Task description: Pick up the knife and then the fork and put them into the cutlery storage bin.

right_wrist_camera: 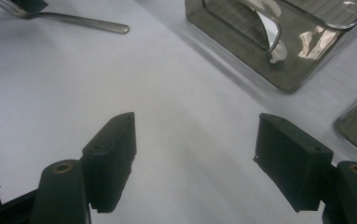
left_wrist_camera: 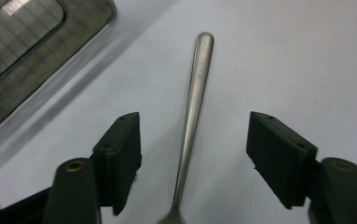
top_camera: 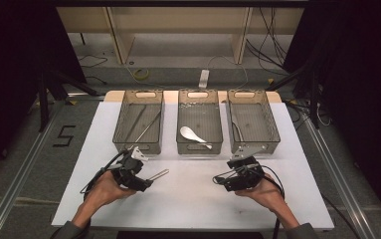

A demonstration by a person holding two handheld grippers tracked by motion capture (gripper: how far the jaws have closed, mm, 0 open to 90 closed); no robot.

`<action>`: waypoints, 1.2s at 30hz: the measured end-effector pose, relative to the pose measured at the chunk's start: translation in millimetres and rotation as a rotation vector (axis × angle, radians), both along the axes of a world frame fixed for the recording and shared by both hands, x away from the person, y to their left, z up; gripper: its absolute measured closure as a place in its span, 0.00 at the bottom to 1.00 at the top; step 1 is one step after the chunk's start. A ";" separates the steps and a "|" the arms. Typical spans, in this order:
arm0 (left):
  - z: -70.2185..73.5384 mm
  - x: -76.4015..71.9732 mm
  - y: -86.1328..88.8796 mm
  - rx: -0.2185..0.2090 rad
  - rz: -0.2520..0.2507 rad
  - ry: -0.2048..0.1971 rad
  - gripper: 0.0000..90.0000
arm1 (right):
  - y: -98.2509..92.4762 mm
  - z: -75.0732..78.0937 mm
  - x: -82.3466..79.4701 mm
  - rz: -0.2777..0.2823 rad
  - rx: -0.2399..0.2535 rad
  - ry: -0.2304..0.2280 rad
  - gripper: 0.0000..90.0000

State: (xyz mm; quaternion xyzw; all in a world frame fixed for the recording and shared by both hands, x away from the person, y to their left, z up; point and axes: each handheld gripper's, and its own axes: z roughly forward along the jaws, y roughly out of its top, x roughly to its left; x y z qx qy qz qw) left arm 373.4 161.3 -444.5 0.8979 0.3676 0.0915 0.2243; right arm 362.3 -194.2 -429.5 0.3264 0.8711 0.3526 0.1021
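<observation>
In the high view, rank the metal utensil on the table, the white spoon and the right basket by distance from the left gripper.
1. Metal utensil, between the left gripper's jaws.
2. White spoon, in the middle basket.
3. Right basket, far right.

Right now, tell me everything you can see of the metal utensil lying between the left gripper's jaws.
The utensil looks like brushed steel: a slim handle that widens to a rounded end, pointing away from the left gripper. Its head is cut off at the bottom of the left gripper view, so fork or spoon is unclear there. It lies flat on the white table, in front of the left tray and apart from it. The jaws stand on either side without touching it.
</observation>
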 end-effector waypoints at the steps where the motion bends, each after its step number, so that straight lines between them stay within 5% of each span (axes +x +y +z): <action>1: -1.4 1.1 0.3 0.014 -0.005 0.012 0.44 | -0.1 -0.6 -1.5 0.004 -0.002 0.002 0.33; 13: -12.8 8.1 1.3 0.092 -0.013 0.106 0.67 | 1.7 -2.8 -14.6 0.033 -0.016 -0.003 0.32; 30: -18.1 14.2 -6.6 0.140 -0.036 0.158 0.85 | 2.0 -4.4 -15.3 0.038 -0.022 -0.002 0.32; 36: -17.9 12.3 -10.7 0.163 -0.056 0.148 0.89 | 1.2 -4.0 -15.0 0.035 -0.020 -0.003 0.33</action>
